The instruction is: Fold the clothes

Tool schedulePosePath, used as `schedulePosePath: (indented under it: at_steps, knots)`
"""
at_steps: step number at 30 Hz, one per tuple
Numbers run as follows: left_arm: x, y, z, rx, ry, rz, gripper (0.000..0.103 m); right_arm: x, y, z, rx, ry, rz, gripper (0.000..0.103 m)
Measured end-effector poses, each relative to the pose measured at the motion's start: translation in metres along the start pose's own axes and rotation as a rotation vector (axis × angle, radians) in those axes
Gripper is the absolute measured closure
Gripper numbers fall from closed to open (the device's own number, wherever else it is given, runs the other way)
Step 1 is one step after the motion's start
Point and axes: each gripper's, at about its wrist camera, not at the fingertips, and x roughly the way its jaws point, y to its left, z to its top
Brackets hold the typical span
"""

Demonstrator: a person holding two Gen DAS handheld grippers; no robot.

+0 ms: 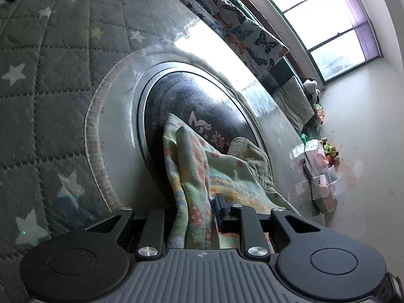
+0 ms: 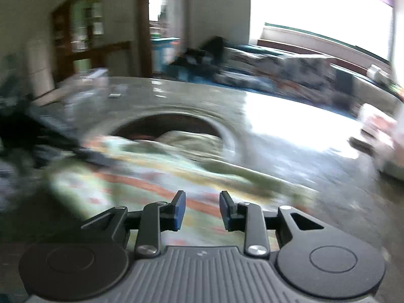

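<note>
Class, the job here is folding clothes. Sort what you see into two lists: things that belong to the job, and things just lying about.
Belongs to the job:
- patterned garment
- left gripper, shut on the garment
- right gripper, open above the garment

Just lying about:
- butterfly-print pillow
- stuffed toys
- star-patterned quilt
- round dark inset in the table

Crumpled pale floral garment [image 1: 192,176], draped
</note>
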Motion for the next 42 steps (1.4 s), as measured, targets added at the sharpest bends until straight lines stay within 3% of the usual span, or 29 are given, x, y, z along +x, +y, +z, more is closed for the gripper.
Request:
schedulePosePath:
  at_steps: [4, 6, 13, 18, 19, 21, 24, 33, 42]
  knots:
    - [0.001, -0.006, -0.001, 0.029, -0.007, 0.017, 0.082, 0.007, -0.04, -0.006, 0.111, 0.011, -0.075, 0.068]
    - [0.001, -0.007, -0.001, 0.036, -0.008, 0.022, 0.082, 0.011, -0.053, -0.009, 0.15, 0.009, -0.1, 0.057]
    - [0.002, -0.01, -0.001, 0.052, -0.012, 0.032, 0.082, 0.022, -0.081, -0.018, 0.284, 0.018, -0.082, 0.053]
    - [0.003, -0.012, -0.002, 0.064, -0.013, 0.035, 0.081, 0.022, -0.075, -0.017, 0.28, 0.01, -0.069, 0.051]
    - [0.003, -0.012, -0.002, 0.065, -0.013, 0.034, 0.081, 0.023, -0.073, -0.016, 0.277, 0.01, -0.061, 0.053]
    - [0.003, -0.012, -0.001, 0.066, -0.013, 0.033, 0.081, 0.022, -0.07, -0.015, 0.276, 0.013, -0.045, 0.071]
    - [0.004, -0.014, -0.002, 0.081, -0.018, 0.038, 0.081, 0.023, -0.067, -0.014, 0.275, 0.015, -0.037, 0.087]
    - [0.002, -0.032, -0.001, 0.18, -0.026, 0.051, 0.09, 0.0, -0.056, -0.01, 0.233, -0.062, -0.054, 0.093]
    - [0.025, -0.086, -0.008, 0.312, -0.002, 0.007, 0.091, -0.036, -0.07, -0.004, 0.224, -0.125, -0.154, 0.094]
